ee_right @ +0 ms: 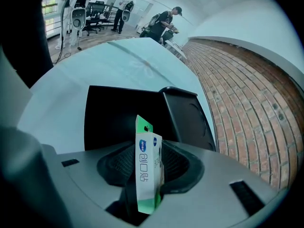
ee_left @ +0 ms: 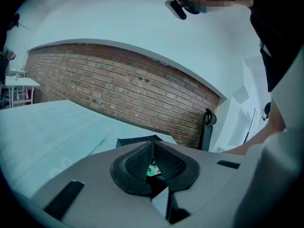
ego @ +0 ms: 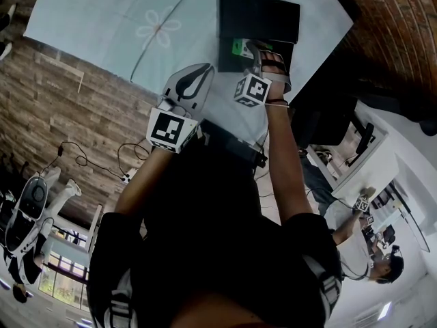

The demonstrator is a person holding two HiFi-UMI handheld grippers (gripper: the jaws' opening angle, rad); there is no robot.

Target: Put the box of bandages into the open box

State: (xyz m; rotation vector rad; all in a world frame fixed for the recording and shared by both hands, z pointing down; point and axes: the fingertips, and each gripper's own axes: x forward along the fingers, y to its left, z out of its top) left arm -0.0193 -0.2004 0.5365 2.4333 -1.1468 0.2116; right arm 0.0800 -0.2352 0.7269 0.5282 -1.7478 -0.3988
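The box of bandages (ee_right: pixel 147 170), white and green, stands on edge between the jaws of my right gripper (ee_right: pixel 151 161). The pads sit a little off its sides, so that gripper is open around it. From the head view the right gripper (ego: pixel 265 52) reaches over the near part of the open black box (ego: pixel 259 19), with the bandage box (ego: pixel 239 47) at its tip. The black box (ee_right: pixel 123 118) has its lid (ee_right: pixel 187 122) raised on the right. My left gripper (ego: pixel 190 86) hovers beside it to the left, shut and empty (ee_left: pixel 153 148).
A pale blue cloth with a flower print (ego: pixel 136 19) covers the table. A brick wall (ee_right: pixel 256 103) runs along its far side. A black device (ego: pixel 235 149) lies at the near table edge. People and desks (ego: pixel 369 210) stand off to the right.
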